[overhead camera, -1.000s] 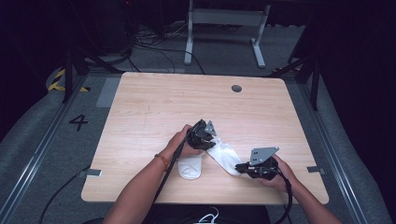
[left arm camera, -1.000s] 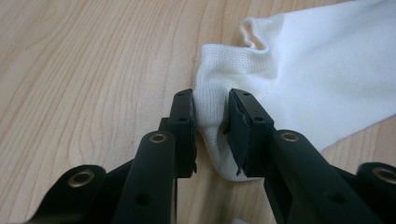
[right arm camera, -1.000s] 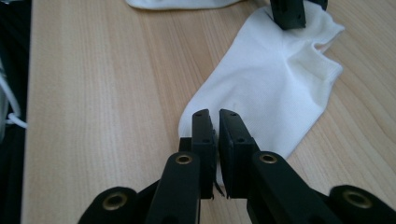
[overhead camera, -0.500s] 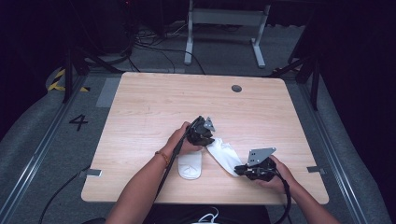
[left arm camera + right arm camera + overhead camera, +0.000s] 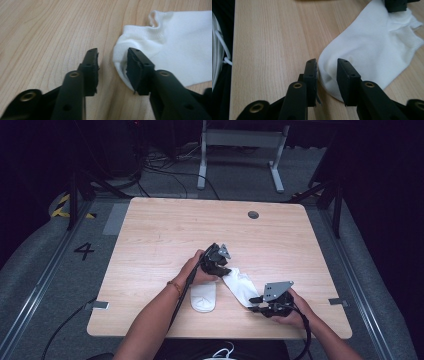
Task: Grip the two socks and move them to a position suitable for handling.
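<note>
Two grippers, left (image 5: 223,268) and right (image 5: 256,303), have just been opening, freeing the sock (image 5: 242,288) laid flat on the table (image 5: 160,230).

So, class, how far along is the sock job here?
Done: one white sock lies flat. In hand: the second sock is laid out; the left gripper and right gripper have just been opening, its ends between their jaws. Left: probably pairing them.
</note>
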Available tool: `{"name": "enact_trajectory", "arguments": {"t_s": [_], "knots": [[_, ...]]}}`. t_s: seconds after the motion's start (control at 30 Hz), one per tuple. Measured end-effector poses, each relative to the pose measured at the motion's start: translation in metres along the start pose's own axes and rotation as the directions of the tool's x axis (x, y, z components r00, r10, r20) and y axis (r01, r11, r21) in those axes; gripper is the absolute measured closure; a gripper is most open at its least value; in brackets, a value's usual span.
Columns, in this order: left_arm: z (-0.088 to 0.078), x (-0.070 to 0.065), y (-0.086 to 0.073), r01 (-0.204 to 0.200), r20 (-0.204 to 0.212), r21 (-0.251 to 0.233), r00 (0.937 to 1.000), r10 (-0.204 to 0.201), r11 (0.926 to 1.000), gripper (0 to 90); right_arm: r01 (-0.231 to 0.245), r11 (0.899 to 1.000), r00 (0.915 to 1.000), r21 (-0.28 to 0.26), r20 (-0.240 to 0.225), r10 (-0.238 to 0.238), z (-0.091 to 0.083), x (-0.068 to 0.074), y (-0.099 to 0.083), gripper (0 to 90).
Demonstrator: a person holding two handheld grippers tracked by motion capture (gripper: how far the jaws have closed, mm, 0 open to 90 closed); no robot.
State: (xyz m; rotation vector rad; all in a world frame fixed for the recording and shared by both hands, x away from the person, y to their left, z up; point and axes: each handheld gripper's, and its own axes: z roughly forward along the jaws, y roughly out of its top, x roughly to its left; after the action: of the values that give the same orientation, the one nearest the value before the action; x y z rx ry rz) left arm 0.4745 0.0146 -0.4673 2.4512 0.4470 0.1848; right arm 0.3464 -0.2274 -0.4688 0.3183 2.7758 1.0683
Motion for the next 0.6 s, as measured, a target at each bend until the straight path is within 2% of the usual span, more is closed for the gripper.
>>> {"name": "enact_trajectory", "arguments": {"t_s": [0.13, 0.2, 0.23, 0.33, 0.5, 0.6], "knots": [[0.0018, 0.0015, 0.0017, 0.008, 0.025, 0.002, 0.9997, -0.008, 1.0000, 57.1, 0.000, 1.000, 1.0000, 0.011, 0.001, 0.000, 0.0028, -0.0006, 0.0004, 79.7], [0.0035, 0.0014, 0.0033, 0.009, 0.042, -0.004, 0.9991, -0.008, 1.0000, 62.8, -0.008, 1.000, 1.0000, 0.011, -0.001, 0.008, 0.0031, -0.0015, 0.0006, 83.8], [0.0040, 0.0012, 0.0040, 0.007, 0.049, -0.004, 0.9988, -0.007, 1.0000, 68.4, -0.010, 1.000, 0.9999, 0.011, -0.004, 0.010, 0.0031, -0.0019, 0.0006, 85.0], [0.0058, 0.0025, 0.0064, -0.001, 0.069, -0.003, 0.9976, 0.001, 1.0000, 75.9, -0.011, 1.000, 0.9999, 0.012, -0.006, 0.012, 0.0029, -0.0022, 0.0009, 86.4], [0.0076, 0.0045, 0.0078, 0.015, 0.087, -0.008, 0.9961, -0.015, 0.9999, 84.7, -0.020, 1.000, 0.9998, 0.013, -0.004, 0.020, 0.0029, -0.0017, 0.0010, 87.4], [0.0080, 0.0039, 0.0084, 0.010, 0.090, -0.007, 0.9959, -0.009, 0.9999, 87.0, -0.020, 1.000, 0.9998, 0.012, -0.004, 0.020, 0.0031, -0.0017, 0.0011, 87.5]]}}
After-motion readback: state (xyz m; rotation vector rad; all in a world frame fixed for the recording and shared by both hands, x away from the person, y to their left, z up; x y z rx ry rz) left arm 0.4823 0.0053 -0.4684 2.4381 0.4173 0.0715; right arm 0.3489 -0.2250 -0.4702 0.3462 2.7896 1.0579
